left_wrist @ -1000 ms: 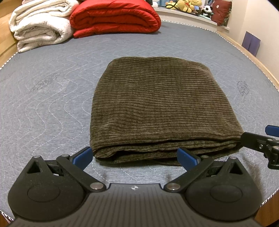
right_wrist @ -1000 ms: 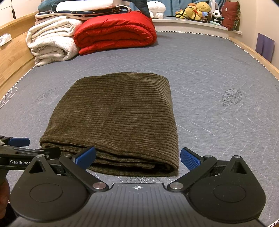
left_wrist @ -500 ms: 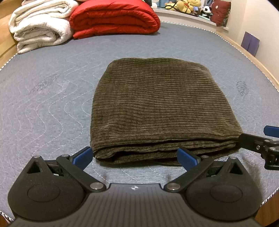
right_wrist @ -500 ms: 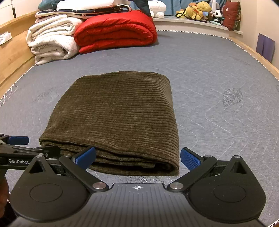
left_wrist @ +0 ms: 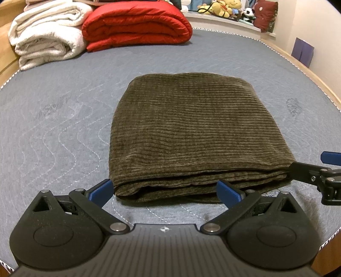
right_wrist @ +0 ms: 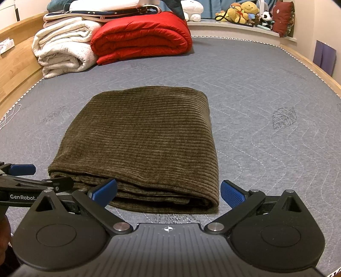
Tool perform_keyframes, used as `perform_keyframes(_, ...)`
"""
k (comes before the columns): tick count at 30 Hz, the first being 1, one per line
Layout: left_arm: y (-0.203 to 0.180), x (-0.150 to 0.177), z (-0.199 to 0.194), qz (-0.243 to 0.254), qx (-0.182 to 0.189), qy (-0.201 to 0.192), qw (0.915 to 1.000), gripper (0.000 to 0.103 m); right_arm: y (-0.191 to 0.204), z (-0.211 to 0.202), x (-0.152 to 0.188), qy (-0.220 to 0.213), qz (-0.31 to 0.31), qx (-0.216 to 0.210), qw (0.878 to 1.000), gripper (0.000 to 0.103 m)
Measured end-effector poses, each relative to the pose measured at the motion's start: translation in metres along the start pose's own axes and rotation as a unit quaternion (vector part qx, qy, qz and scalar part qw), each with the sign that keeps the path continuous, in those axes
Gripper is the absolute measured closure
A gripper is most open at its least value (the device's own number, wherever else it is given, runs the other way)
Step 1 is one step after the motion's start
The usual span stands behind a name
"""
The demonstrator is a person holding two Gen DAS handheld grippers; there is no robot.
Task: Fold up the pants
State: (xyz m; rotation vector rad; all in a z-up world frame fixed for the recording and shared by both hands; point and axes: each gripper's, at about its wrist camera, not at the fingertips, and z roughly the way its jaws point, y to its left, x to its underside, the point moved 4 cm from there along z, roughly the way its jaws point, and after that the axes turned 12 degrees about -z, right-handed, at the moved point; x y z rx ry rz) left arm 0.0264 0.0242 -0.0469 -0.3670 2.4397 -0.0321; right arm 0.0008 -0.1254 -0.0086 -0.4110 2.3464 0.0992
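Observation:
Dark olive corduroy pants lie folded into a thick rectangle on the grey quilted mattress, with the stacked layers facing me. My left gripper is open just short of the near edge, nothing between its blue pads. My right gripper is open too, at the near right corner of the bundle. Each gripper shows at the edge of the other's view: the right one and the left one.
A folded red duvet and cream blankets lie at the far left of the mattress. Soft toys sit on a ledge behind. A wooden bed frame borders the mattress on both sides.
Both grippers have drawn back slightly from the folded pants and stay open. The pants have not moved.

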Motion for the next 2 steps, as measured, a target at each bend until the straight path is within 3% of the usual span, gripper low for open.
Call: perform_keyframes(2, 0.0006, -0.0007, -0.0001, 0.000, -0.005, -0.003, 1.0000, 0.000, -0.0002, -0.0001, 0.0001, 0.000, 0.000, 0.000, 1.000, 0.001)
